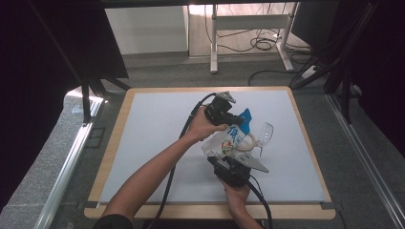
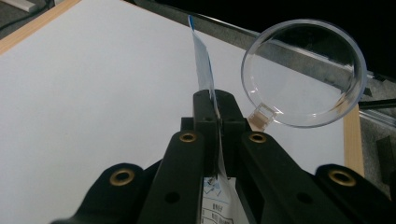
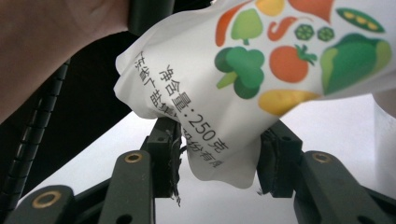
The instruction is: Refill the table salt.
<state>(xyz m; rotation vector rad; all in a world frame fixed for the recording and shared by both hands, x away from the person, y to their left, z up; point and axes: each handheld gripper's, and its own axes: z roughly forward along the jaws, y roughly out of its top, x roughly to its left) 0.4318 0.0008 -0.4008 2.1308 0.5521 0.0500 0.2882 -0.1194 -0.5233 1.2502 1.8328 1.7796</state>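
- White pouch [image 1: 228, 140] printed with vegetables and a blue top edge, held tilted above the middle of the white table [image 1: 157, 143], just beside a clear plastic scoop [image 1: 261, 134].
- Left gripper [image 2: 217, 109] clamped tight on the pouch's thin top edge.
- Right gripper [image 3: 219, 158] with jaws standing apart around the bottom corner, pads seemingly not pressing.
- Step in hand, by the look of it: tipping the pouch toward the scoop; next move calling for a steady tilt.
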